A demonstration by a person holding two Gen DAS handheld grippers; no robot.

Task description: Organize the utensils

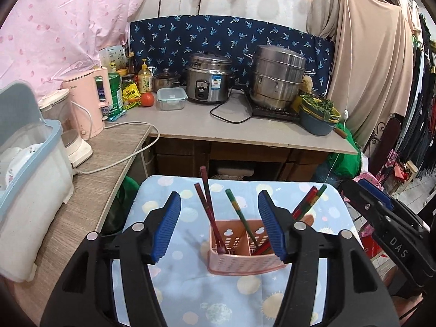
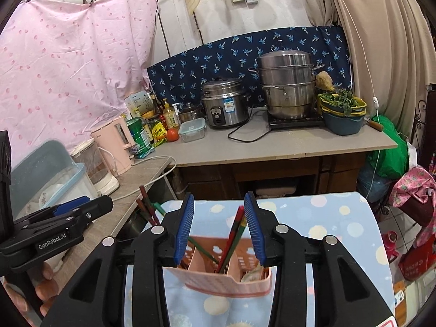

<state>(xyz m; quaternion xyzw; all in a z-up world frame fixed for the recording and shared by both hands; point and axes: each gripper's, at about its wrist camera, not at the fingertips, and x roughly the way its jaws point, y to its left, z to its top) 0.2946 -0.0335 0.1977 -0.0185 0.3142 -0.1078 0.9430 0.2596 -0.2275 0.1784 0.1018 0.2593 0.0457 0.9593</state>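
Note:
A pink slotted utensil holder (image 1: 239, 248) (image 2: 218, 280) stands on the blue dotted cloth (image 1: 190, 286). Dark red chopsticks (image 1: 207, 207) lean in its left compartment and a green-yellow one (image 1: 239, 215) in the middle. Red-and-green chopsticks (image 1: 308, 204) (image 2: 234, 234) lean out to the right. My left gripper (image 1: 219, 194) is open above the holder; the dark red and green chopsticks rise between its pads, untouched. My right gripper (image 2: 220, 196) is open around the red-and-green chopsticks, which stand close to its right pad and clear of the left one. Each gripper shows at the edge of the other view.
To the left, a wooden counter (image 1: 90, 190) carries a lidded dish box (image 1: 30, 169), a blender and a pink kettle (image 1: 87, 100) with loose cords. The rear worktop holds a rice cooker (image 1: 208, 81), a steamer pot (image 1: 278, 76), a food box and bowls of greens (image 1: 318, 114).

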